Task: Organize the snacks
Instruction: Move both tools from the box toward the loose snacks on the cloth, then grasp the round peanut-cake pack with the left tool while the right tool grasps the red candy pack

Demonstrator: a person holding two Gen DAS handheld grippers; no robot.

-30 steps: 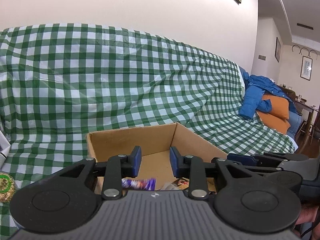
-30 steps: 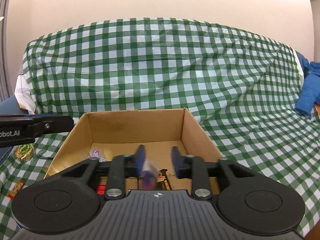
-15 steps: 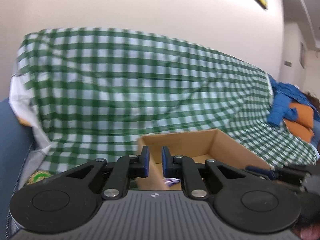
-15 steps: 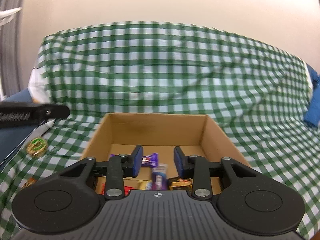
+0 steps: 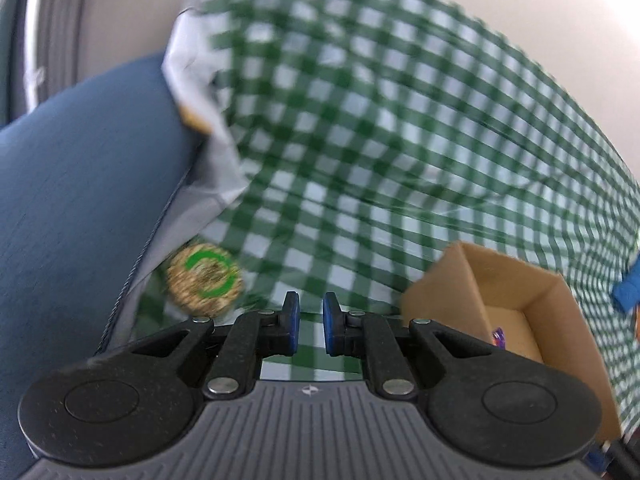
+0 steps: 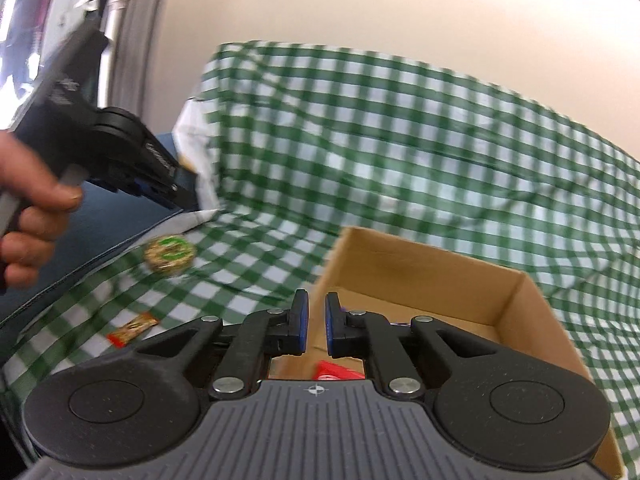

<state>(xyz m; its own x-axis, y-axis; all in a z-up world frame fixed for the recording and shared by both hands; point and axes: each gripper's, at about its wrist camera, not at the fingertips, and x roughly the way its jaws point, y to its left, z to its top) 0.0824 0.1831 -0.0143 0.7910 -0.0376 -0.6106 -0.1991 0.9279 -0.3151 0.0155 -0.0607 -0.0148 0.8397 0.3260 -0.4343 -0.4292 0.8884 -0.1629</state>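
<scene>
Clearly both tools are empty: the left gripper (image 5: 307, 322) has its jaws drawn close with only checked cloth showing through the narrow gap, and the right gripper (image 6: 315, 322), whose jaws have just been closing, pinches nothing either.

Nearest the right gripper is the cardboard box (image 6: 516, 312), open at the top, with a red packet (image 6: 336, 371) just visible low inside it. To its left on the green checked cloth (image 6: 400, 140) lies a small red-and-orange wrapper (image 6: 133, 327), flat and thin. Further off, close to the blue cushion (image 5: 80, 200), sits the round snack (image 5: 205, 278), a golden disc with a green ring on top, well apart from the box.

The risks, as I judge them: both views are smeared, so a hasty reach could land beside the round snack. With jaws this narrow, the tips would push it towards the cushion seam rather than straddle it. The flat wrapper offers little edge, and loose cloth may bunch into the pinch. The person's hand (image 6: 28, 204) holds the left tool near that corner, so the two tools could crowd each other.
</scene>
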